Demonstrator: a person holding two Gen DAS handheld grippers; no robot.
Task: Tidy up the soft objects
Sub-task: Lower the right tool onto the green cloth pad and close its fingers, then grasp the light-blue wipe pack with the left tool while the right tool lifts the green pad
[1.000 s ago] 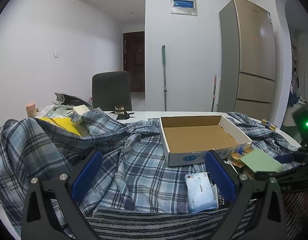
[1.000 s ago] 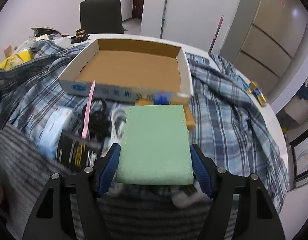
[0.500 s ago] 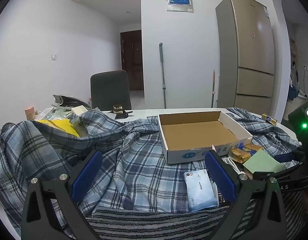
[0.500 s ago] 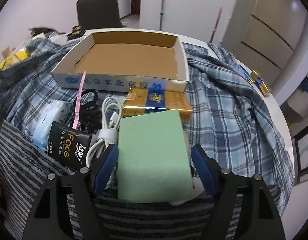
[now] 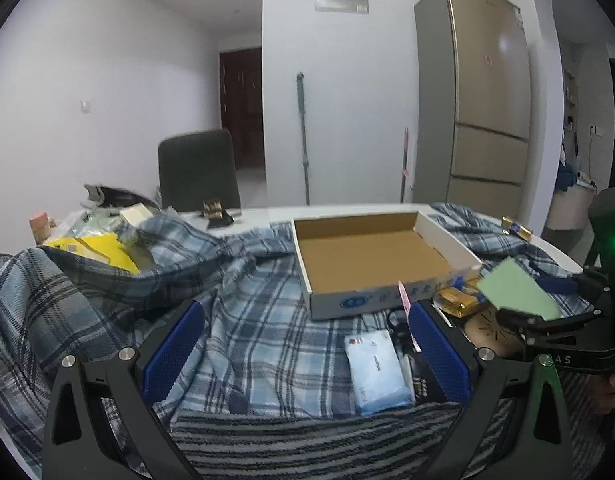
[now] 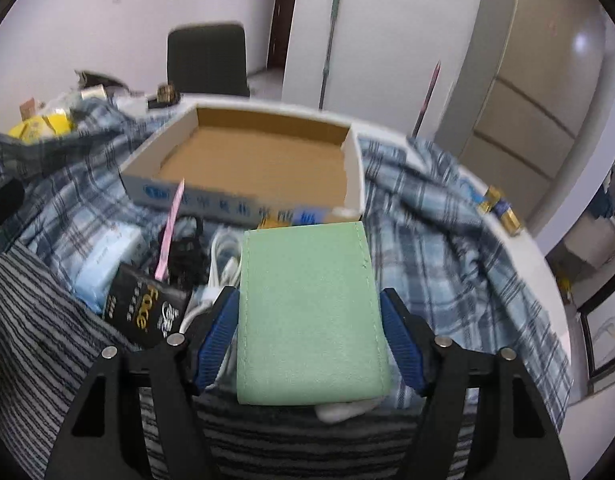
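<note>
Right tongs [image 6: 309, 332] closing on green pad [image 6: 309, 312] | long axis toward box [image 6: 243, 160] | left tongs [image 5: 303, 354] apart

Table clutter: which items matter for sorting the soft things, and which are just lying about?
In play:
green pad between the right gripper's closing jaws
cardboard box, empty
tissue pack

Lying about:
gold carton
white cable
plaid cloth
</note>
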